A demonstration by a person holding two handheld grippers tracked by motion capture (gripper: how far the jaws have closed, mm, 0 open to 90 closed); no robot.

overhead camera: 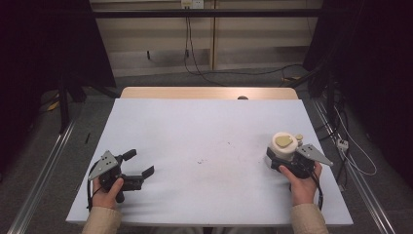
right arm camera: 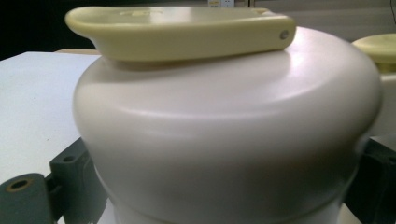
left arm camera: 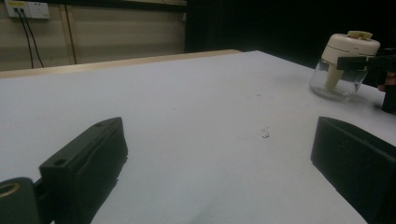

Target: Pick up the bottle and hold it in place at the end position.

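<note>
A jar [overhead camera: 284, 145] with a clear body, a white domed lid and a pale yellow flap on top stands at the table's right side. My right gripper [overhead camera: 286, 154] is shut on the jar, one jaw at each side of it, with a hand behind. Close up in the right gripper view, the jar's lid [right arm camera: 224, 121] sits between the two jaws of the right gripper [right arm camera: 224, 186]. From the left gripper view the jar [left arm camera: 344, 60] appears far off at the right. My left gripper [overhead camera: 140, 163] [left arm camera: 219, 154] rests open at the table's near left, holding nothing.
The table [overhead camera: 204, 126] has a white cover with a few small dark specks [overhead camera: 200, 161] near its middle. A wooden strip [overhead camera: 209, 92] runs along the far edge. Cables [overhead camera: 350, 151] lie on the floor to the right, and dark stands [overhead camera: 63, 97] rise at both sides.
</note>
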